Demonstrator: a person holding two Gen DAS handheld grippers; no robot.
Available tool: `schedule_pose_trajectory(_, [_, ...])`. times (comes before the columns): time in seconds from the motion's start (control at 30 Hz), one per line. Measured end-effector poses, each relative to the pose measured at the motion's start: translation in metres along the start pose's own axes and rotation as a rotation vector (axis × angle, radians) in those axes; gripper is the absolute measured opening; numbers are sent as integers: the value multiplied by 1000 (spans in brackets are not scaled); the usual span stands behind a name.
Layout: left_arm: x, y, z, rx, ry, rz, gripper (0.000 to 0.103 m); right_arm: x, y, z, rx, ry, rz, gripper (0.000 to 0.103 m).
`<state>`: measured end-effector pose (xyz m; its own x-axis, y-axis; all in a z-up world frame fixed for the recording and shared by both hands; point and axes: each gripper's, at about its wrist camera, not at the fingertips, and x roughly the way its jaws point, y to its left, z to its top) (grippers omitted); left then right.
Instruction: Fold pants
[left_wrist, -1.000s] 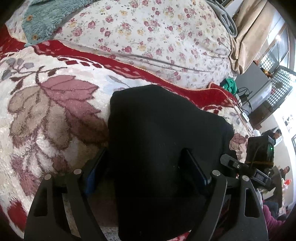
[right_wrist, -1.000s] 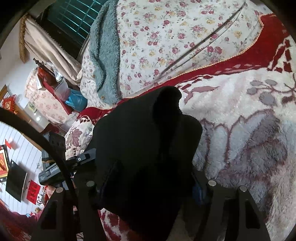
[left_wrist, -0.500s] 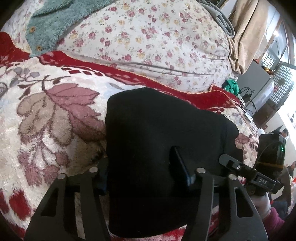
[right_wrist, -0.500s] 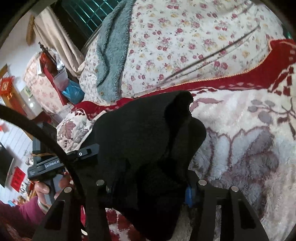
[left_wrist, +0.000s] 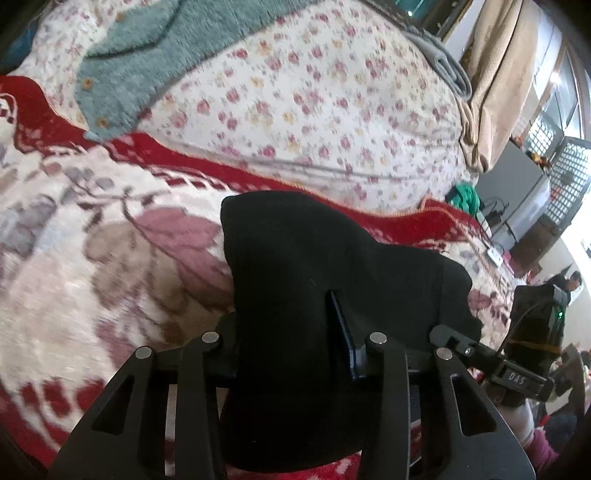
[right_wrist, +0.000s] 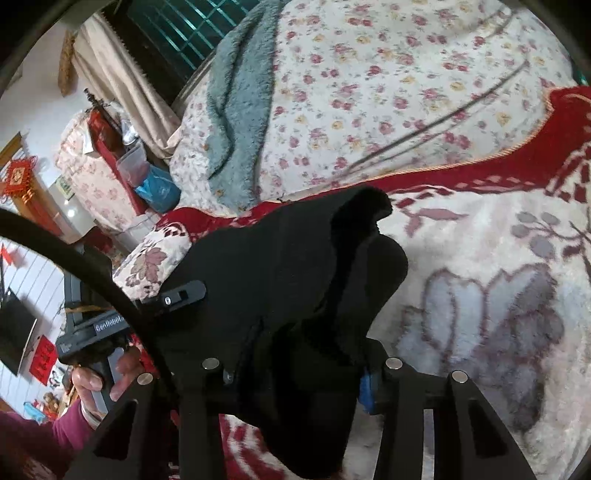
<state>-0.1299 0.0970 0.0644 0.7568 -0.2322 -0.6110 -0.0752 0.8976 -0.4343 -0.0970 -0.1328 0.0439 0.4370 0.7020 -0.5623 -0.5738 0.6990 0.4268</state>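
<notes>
Closing on black pants (left_wrist: 314, 280), left gripper (left_wrist: 288, 332), with the thick folded cloth bunched between its two fingers and bulging up and forward past them; blue pad of the right-hand finger (left_wrist: 345, 332) pressed into the fabric, the other finger hidden behind the fold. Draped forward from the jaws onto a plush blanket (left_wrist: 92, 266) with red border and leaf pattern. Beyond the pants, farther ahead of the gripper, a floral quilt (left_wrist: 314, 103) with a teal fleece garment (left_wrist: 147, 55) lying on it. Off to the gripper's right, the other handheld unit just beside the pants' edge.

Closing likewise, right gripper (right_wrist: 295, 369), with the same pants (right_wrist: 295, 277) crowded between its fingers, cloth rising ahead in a rumpled hump with a rolled lip at the far end; a blue pad (right_wrist: 365, 387) just showing at the right-hand finger against the fabric. To this gripper's left, a hand (right_wrist: 96, 380) in a magenta sleeve (right_wrist: 66, 428) wrapped around the other gripper's handle. Same blanket (right_wrist: 498, 295) to the right and the quilt (right_wrist: 388, 92) ahead.
</notes>
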Motion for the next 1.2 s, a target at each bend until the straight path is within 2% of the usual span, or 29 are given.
schedule_pose_trajectory(0.2, [-37,19,17,9,-53,74,38,22,33,20,-34,4,75,43])
schedule_pose_trajectory(0.5, [-75,70,31,-63,-108,177,38,80,77,47,-88,56,172,43])
schedule_pose_trajectory(0.7, [-78,117,31,-165,-92,221,38,132,91,49,-62,121,209,43])
schedule_pose_trajectory(0.97, [-77,161,25,-232,-63,290,38,187,105,43,-16,213,240,43])
schedule_pose_trajectory(1.07, [-70,176,24,-257,-50,301,38,201,106,35,11,247,216,45])
schedule_pose_trajectory(1.1, [-67,179,23,-262,-47,303,39,204,106,34,10,254,200,46])
schedule_pose_trajectory(1.2, [-64,180,21,-271,-50,319,53,204,102,33,11,270,188,49])
